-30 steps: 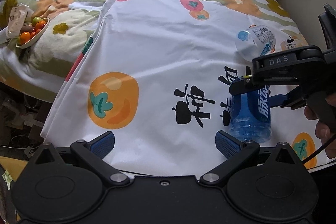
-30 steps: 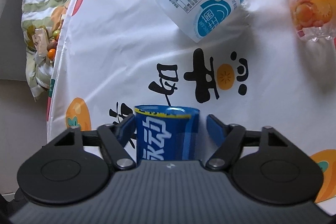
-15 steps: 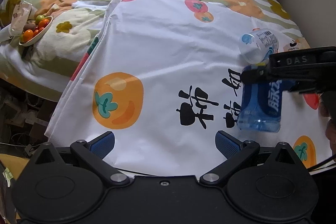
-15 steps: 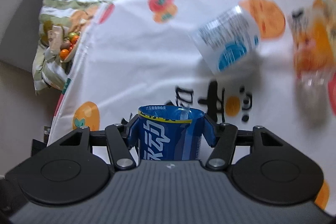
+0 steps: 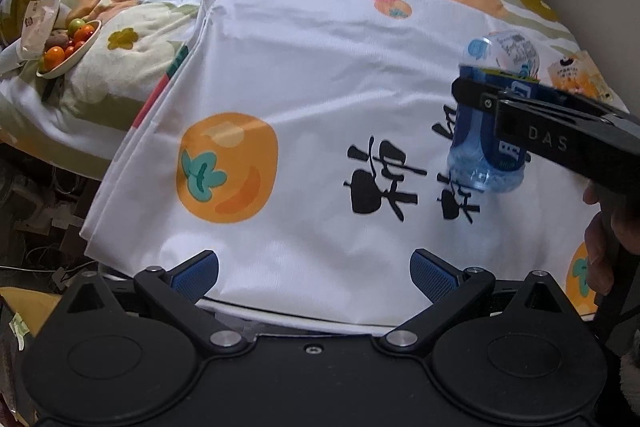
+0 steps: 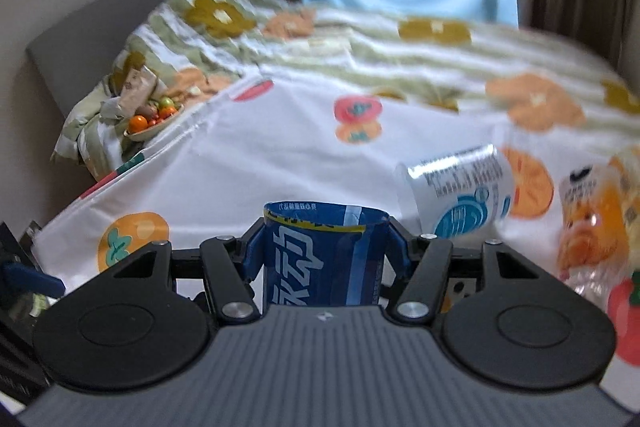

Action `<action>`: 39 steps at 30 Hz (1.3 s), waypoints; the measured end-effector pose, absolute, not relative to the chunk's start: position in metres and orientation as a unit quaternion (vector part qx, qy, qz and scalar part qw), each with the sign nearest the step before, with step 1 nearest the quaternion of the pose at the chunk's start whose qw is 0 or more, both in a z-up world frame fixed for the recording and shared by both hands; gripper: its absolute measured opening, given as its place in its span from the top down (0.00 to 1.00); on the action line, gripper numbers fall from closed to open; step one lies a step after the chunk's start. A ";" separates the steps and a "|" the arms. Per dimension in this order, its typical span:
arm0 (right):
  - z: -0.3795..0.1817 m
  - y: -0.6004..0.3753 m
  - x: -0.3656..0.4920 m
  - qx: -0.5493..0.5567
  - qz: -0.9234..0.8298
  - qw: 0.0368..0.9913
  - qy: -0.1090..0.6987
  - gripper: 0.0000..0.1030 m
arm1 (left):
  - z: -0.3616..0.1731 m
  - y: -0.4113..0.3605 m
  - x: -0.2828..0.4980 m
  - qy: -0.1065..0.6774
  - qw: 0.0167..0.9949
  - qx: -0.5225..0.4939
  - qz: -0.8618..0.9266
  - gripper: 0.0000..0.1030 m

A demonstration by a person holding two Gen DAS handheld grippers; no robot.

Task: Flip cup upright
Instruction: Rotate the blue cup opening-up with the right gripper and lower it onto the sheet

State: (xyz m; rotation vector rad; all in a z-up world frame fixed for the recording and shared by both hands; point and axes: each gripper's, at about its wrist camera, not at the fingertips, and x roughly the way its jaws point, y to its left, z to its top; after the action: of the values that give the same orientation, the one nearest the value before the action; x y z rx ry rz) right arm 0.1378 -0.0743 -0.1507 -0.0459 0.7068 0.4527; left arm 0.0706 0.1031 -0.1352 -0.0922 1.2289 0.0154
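A blue cup (image 6: pixel 324 259) cut from a bottle, with white characters on its label, sits between the fingers of my right gripper (image 6: pixel 325 245), which is shut on it. In the left wrist view the same blue cup (image 5: pixel 486 147) hangs lifted above the white cloth (image 5: pixel 304 75), rim up and slightly tilted, clamped by the right gripper (image 5: pixel 496 99). My left gripper (image 5: pixel 314 269) is open over the cloth's near edge, with nothing between its fingers.
A white cup with a blue logo (image 6: pixel 460 195) lies on its side behind the blue one. An orange cartoon cup (image 6: pixel 592 215) lies to its right. A bowl of small fruit (image 5: pixel 68 47) rests on the floral quilt at far left. A hand (image 5: pixel 604 227) holds the right gripper.
The right gripper has shut on the blue cup, lifted it off the cloth and tilted level, so its view swung from the cloth up toward the curtain. The left gripper stayed put.
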 end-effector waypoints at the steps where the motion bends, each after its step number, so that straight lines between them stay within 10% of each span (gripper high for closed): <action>1: -0.153 -0.074 0.133 -0.030 0.223 0.916 0.332 0.28 | -0.136 0.103 0.070 0.578 0.815 -0.042 0.006 0.00; 39: -0.166 -0.080 0.102 -0.068 0.257 0.936 0.232 0.26 | -0.143 0.080 0.060 0.587 0.809 -0.011 -0.013 0.00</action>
State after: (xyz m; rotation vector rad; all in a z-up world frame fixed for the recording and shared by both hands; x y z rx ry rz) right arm 0.1021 -0.0799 -0.1658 -0.1386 0.4741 0.5253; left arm 0.0598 0.0805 -0.1429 -0.0239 1.2546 -0.0281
